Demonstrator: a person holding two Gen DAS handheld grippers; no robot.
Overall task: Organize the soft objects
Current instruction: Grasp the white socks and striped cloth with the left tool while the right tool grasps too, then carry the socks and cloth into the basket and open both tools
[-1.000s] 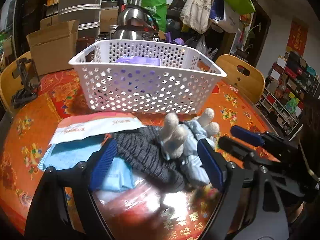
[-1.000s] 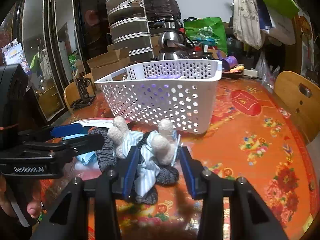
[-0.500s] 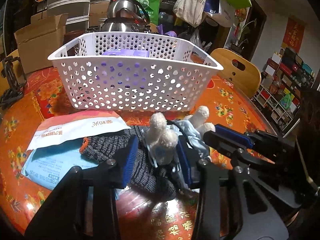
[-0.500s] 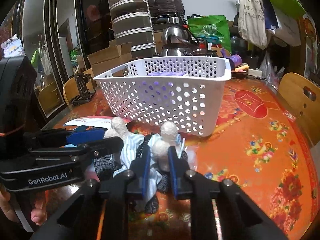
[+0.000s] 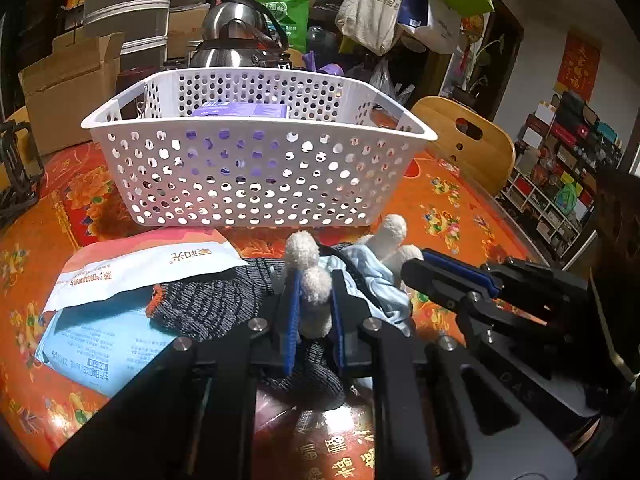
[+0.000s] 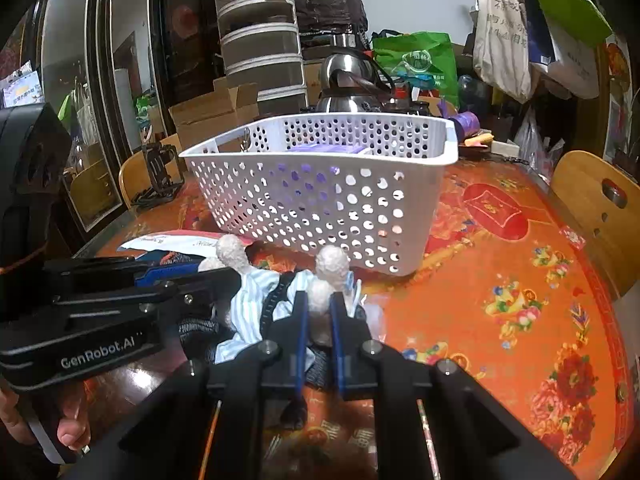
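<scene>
A plush toy [image 5: 316, 292] with cream limbs and pale blue striped clothes lies on a dark knitted sock [image 5: 208, 312] in front of the white perforated basket [image 5: 256, 184]. My left gripper [image 5: 314, 284] is shut on one cream limb of the toy. My right gripper [image 6: 320, 304] is shut on another cream limb [image 6: 332, 264] of the same toy [image 6: 256, 296]. The right gripper's arm shows in the left wrist view [image 5: 472, 280], and the left gripper in the right wrist view [image 6: 120, 288]. A purple pack [image 5: 240, 111] lies inside the basket [image 6: 320, 200].
A white and red packet [image 5: 148, 264] and a blue packet [image 5: 100, 344] lie left of the sock on the orange floral tablecloth [image 6: 500, 280]. Behind the basket stand a steel kettle [image 5: 236, 36], cardboard boxes [image 5: 68, 84] and hanging bags. Wooden chairs [image 5: 464, 148] stand at the table's edge.
Both grippers went from open around the toy to shut on its cream limbs. The left gripper closed later than the right.
</scene>
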